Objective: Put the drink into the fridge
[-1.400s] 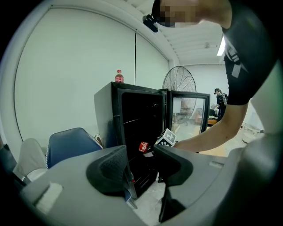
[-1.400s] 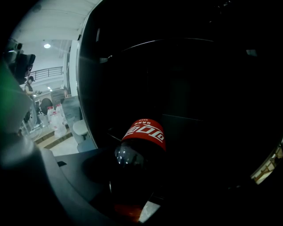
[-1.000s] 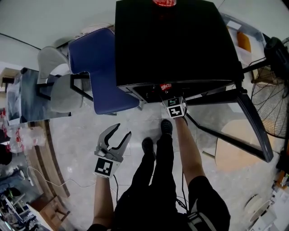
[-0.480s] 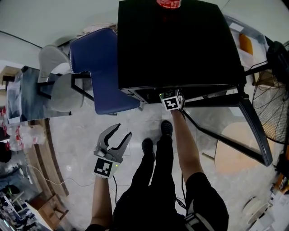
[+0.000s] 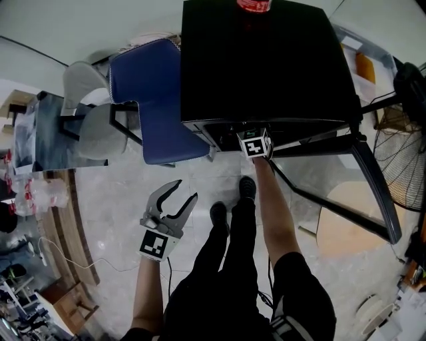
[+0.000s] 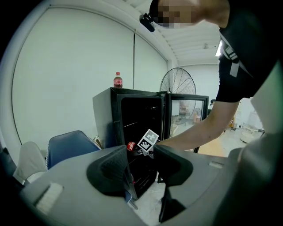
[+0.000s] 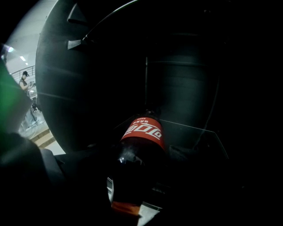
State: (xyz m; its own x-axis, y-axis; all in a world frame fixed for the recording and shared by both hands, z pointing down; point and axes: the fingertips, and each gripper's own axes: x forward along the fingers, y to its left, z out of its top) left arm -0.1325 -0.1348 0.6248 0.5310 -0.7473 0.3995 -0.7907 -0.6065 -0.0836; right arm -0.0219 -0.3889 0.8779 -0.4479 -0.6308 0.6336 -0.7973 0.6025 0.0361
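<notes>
The black fridge (image 5: 266,60) stands with its door (image 5: 376,193) swung open to the right. My right gripper reaches into it, and only its marker cube (image 5: 255,147) shows in the head view. In the right gripper view a cola bottle (image 7: 142,137) with a red label lies between the jaws of my right gripper (image 7: 132,176) over a glass shelf (image 7: 194,137). The jaws are opening, with a small gap at the bottle's sides. My left gripper (image 5: 185,192) hangs open and empty by the person's left leg. A second cola bottle (image 5: 253,4) stands on the fridge top.
A blue chair (image 5: 150,93) and a grey chair (image 5: 86,126) stand left of the fridge. A standing fan (image 5: 399,160) is at the right, beyond the open door. The person's feet (image 5: 229,200) are just in front of the fridge.
The right gripper's marker cube has moved forward, deeper under the fridge's top edge. The left gripper has stayed where it was, still open.
</notes>
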